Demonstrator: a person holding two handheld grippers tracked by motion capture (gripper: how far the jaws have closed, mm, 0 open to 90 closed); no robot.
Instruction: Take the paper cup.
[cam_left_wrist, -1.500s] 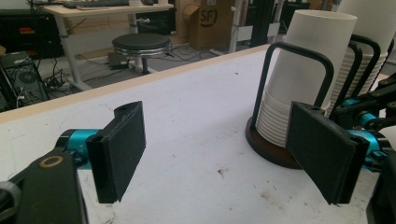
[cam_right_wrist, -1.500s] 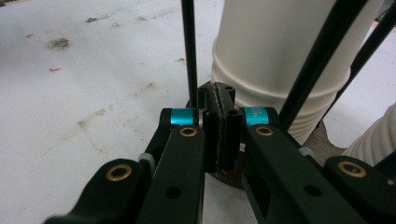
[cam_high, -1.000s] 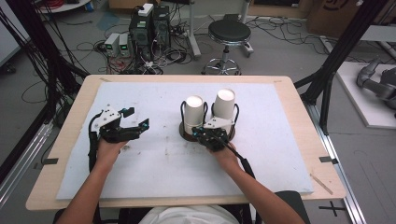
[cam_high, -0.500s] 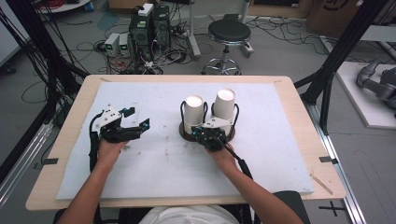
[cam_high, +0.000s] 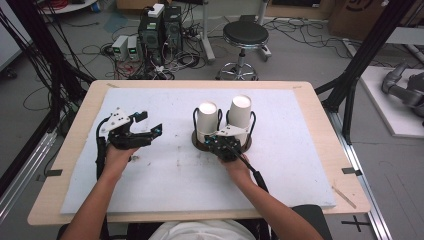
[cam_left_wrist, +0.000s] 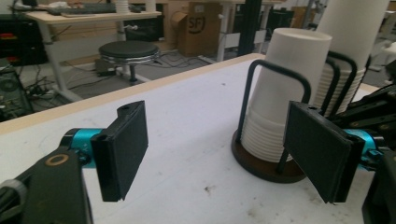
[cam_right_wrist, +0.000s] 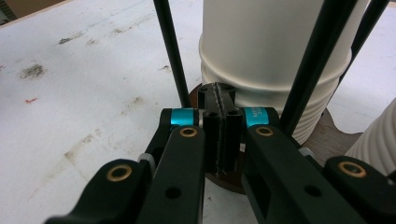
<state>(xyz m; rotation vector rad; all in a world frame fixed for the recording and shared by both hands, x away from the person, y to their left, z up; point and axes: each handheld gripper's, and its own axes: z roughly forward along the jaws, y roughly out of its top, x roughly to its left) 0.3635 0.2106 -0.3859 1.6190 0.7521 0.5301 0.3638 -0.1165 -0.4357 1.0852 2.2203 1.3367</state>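
Note:
Two stacks of upside-down white paper cups, the left stack (cam_high: 207, 120) and the right stack (cam_high: 240, 113), stand in a black wire holder on a round brown base (cam_high: 198, 143) at mid-table. My left gripper (cam_high: 150, 123) rests to the left of the holder, apart from it; its jaws have just been opening a little. In the left gripper view my left gripper (cam_left_wrist: 222, 149) is open with nothing between its pads, and the nearer cup stack (cam_left_wrist: 285, 84) lies beyond it. My right gripper (cam_high: 221, 141) is shut at the holder's near side, with its joined fingertips (cam_right_wrist: 217, 95) over the base (cam_right_wrist: 327, 135), before a cup stack (cam_right_wrist: 275, 51).
A white mat (cam_high: 300, 155) covers the wooden table (cam_high: 327, 120). Behind the table, on the floor, are a round stool (cam_high: 245, 35), computer boxes (cam_high: 160, 30) and loose cables. Black frame posts stand at both sides.

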